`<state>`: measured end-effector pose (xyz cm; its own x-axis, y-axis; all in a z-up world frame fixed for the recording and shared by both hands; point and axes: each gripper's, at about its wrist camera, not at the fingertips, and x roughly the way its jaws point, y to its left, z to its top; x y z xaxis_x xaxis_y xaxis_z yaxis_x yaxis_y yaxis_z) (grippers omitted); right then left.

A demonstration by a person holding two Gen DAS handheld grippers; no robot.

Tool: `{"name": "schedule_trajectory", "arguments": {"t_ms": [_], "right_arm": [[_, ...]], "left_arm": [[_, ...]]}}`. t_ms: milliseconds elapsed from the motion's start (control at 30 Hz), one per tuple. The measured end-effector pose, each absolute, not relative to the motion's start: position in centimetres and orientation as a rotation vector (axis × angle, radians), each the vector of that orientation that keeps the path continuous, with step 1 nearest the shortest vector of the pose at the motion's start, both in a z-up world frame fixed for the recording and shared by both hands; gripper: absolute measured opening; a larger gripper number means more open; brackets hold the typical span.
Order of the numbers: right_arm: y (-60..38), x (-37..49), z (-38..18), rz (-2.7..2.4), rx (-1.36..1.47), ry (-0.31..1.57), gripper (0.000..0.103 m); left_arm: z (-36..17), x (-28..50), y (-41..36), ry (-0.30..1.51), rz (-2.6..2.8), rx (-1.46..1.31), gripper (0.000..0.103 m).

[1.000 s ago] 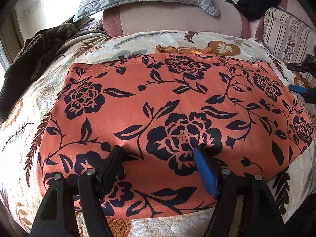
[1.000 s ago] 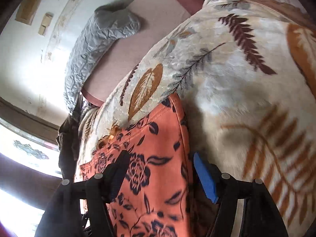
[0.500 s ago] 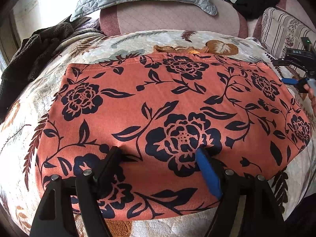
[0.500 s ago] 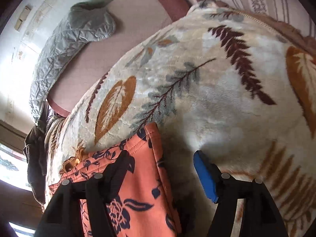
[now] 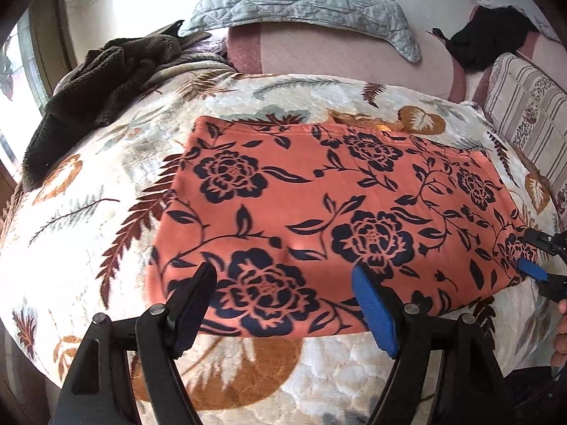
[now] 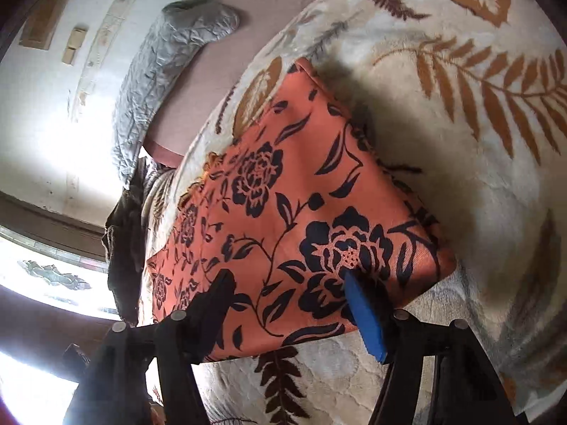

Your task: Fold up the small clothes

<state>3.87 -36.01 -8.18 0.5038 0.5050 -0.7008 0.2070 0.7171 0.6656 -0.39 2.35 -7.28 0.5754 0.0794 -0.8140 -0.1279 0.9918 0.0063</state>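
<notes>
Hovering both grippers, jaws spread: left gripper (image 5: 283,304) over orange floral garment's (image 5: 336,219) near edge, right gripper (image 6: 287,304) over its right corner, on bed blanket (image 5: 88,212).

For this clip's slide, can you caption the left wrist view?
Open left gripper poised over the near edge of an orange floral garment spread flat on a leaf-print blanket.

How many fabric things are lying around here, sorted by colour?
Orange floral garment: 1
Cream leaf-print blanket: 1
Grey quilted pillow: 1
Dark brown fleece: 1
Black cloth: 1
Striped cushion: 1
Total: 6
</notes>
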Motion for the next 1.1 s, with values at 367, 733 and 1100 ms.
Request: {"name": "schedule_trajectory", "arguments": {"t_ms": [367,733,1100], "right_arm": [[-34.7,2.7,-7.5,0.195,0.772,1.028,0.071],[-37.5,-1.5,-10.4,0.092,0.999,1.028,0.071],[-39.6,3.8,-11.9,0.087,1.029,1.031,0.008]], "left_arm": [[-11.1,-1.5,9.5,1.066,0.264,-0.144,0.079],[-9.1,-2.1,8.3,1.007,0.238,-0.132,0.079],[-7.2,2.9,-1.3,0.951,0.061,-0.063,0.079]]}}
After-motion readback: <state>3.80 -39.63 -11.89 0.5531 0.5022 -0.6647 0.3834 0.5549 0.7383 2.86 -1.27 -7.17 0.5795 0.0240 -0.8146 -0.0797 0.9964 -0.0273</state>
